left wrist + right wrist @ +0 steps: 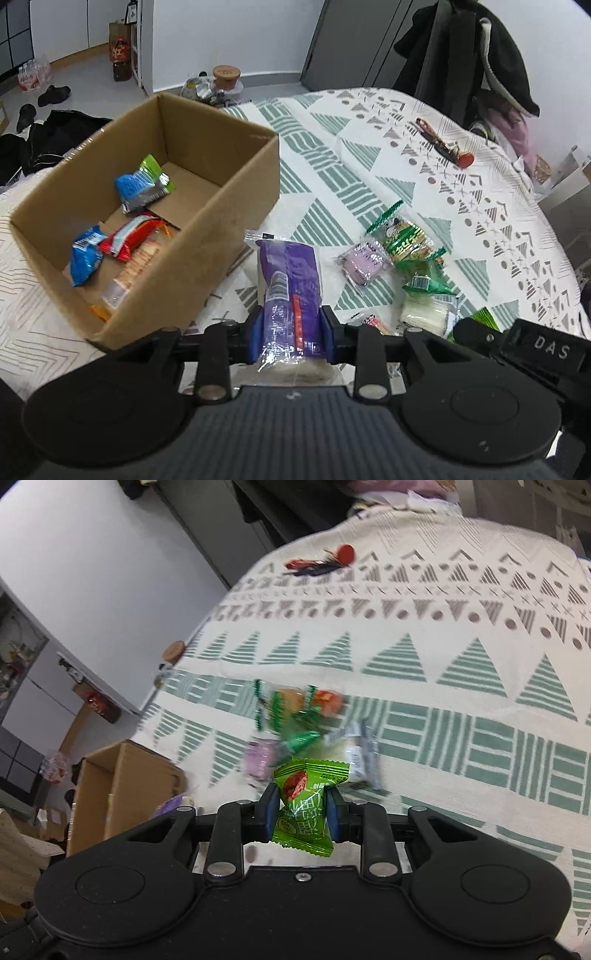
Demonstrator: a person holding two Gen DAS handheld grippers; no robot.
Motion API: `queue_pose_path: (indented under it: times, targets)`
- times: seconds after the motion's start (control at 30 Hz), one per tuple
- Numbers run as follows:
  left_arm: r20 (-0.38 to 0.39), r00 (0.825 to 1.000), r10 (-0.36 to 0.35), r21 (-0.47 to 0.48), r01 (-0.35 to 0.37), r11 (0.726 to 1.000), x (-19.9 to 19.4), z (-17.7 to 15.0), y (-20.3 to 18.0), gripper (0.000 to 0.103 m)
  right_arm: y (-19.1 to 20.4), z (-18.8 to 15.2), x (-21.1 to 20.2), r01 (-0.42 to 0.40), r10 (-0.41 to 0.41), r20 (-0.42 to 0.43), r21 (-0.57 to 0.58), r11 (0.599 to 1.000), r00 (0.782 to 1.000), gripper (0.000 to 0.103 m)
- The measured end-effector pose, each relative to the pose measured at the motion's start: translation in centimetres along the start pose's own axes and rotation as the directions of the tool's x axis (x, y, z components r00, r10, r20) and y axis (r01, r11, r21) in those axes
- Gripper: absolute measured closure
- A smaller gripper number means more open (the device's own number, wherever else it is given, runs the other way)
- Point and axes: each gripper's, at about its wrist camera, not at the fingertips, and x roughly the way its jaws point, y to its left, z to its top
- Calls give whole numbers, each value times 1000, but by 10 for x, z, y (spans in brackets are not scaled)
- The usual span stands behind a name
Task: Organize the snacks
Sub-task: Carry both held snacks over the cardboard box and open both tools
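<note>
Left hand-held gripper (291, 332): clamped on a purple snack packet (288, 291), pinched at its near end between the blue fingers (252, 338); the packet sticks forward, lifted above the patterned bedspread (369, 155), just right of the cardboard box (207, 251).

Right hand-held gripper (302, 808): closed on a green wrapped snack (308, 801), squeezed at its waist, held above the bedspread.

Cardboard box: open-topped, standing on the bed. Inside lie a blue-and-green packet (142, 184), a small blue packet (85, 258), a red-and-white packet (135, 236) and a clear pack of crackers (129, 273).

Loose pile on the bedspread, right of the held purple packet: a lilac packet (362, 262), green-striped packets (406, 236) and a white wrapped item (424, 314), lying touching one another. In the right wrist view this pile is blurred.

Far side of the bed: a small dark item with a red round end (447, 144), well apart from the snacks.
</note>
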Motion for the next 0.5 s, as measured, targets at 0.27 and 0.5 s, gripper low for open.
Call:
queue_pose_path:
  times: [0.27,0.5]
  targets:
    - [39,999,-34,-13,34,999,-26,3,10,74,8,-1,-15,-65,65,39,11,998,997,77]
    - [82,995,-62,-8,63,998,-52,7,20,74,24,-2,-30,-152,151,79,14,988,985,77]
